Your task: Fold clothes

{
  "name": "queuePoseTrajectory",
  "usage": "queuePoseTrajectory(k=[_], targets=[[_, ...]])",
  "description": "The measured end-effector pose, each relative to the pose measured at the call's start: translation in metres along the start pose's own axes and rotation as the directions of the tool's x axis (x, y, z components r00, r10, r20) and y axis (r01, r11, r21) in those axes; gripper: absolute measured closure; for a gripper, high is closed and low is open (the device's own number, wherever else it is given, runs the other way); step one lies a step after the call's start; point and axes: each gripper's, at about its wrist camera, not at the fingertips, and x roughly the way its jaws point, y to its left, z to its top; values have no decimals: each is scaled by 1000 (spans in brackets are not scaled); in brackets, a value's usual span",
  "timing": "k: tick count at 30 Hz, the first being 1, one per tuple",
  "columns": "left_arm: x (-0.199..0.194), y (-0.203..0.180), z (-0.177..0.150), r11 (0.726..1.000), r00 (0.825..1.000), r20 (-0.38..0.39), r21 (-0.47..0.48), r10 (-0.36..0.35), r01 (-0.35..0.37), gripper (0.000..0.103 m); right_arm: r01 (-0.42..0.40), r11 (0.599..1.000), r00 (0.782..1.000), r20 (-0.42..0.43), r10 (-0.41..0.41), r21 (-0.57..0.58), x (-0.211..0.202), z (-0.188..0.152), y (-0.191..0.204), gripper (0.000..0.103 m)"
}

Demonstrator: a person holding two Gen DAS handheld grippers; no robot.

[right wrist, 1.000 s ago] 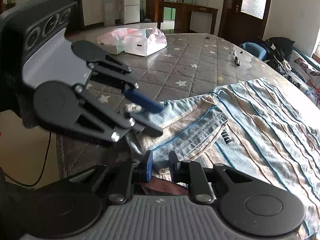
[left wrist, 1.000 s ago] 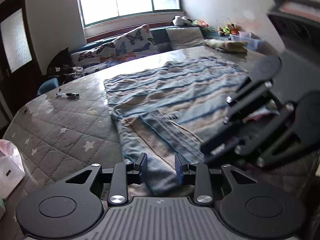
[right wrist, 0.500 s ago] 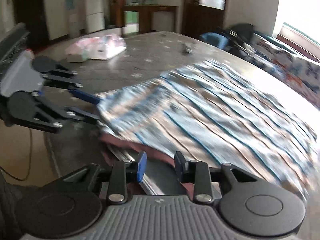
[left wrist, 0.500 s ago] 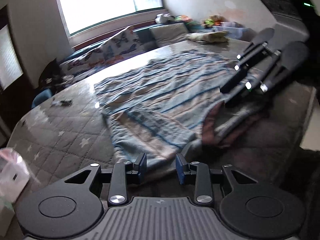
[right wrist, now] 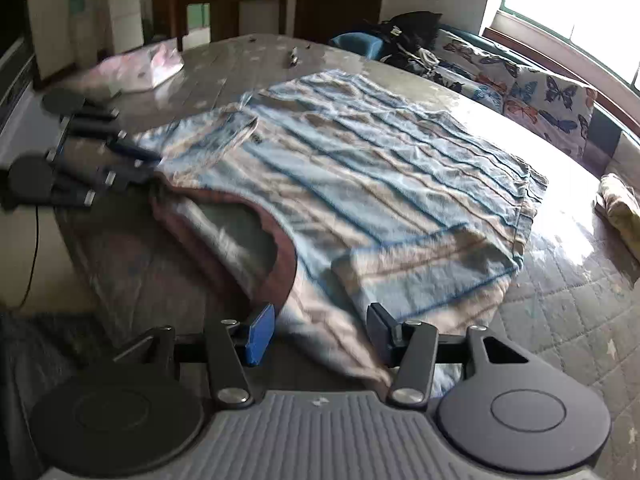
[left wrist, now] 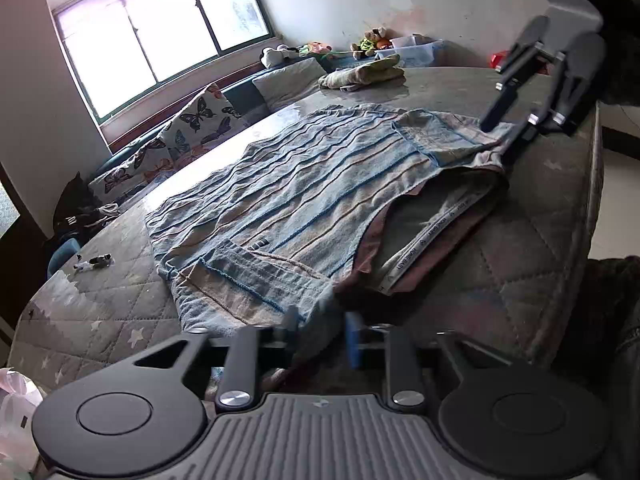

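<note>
The left gripper [left wrist: 320, 330] was closing its fingers on a corner of the striped shirt [left wrist: 320, 200]. The right gripper [right wrist: 320, 332] was opening, its fingers wide apart, with the shirt's other shoulder lying loose between them on the tabletop [right wrist: 560, 320].

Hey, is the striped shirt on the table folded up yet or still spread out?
Mostly spread out. The striped shirt lies flat across the table, collar opening showing, with only its two sleeves turned in over the body.

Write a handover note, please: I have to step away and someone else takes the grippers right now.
Left gripper: jaws closing on the near shoulder of the striped shirt.
Right gripper: jaws opening, the other shoulder lies loose between them.
Shirt lies spread on the quilted table, collar toward you, both sleeves folded in.
Left: fold it up; an already folded garment lies at the far edge.
</note>
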Motion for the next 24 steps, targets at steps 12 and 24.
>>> queuePoseTrajectory(k=[12,24], targets=[[7,32,31,986,1000,18,-167,7,-4,96,66,995,997,51,-63,-69,15,-15,7,49],[20,37,28,985,1000,-11,-170,7,-8,91,93,995,989,116,-96,33,16,-18,-16,78]])
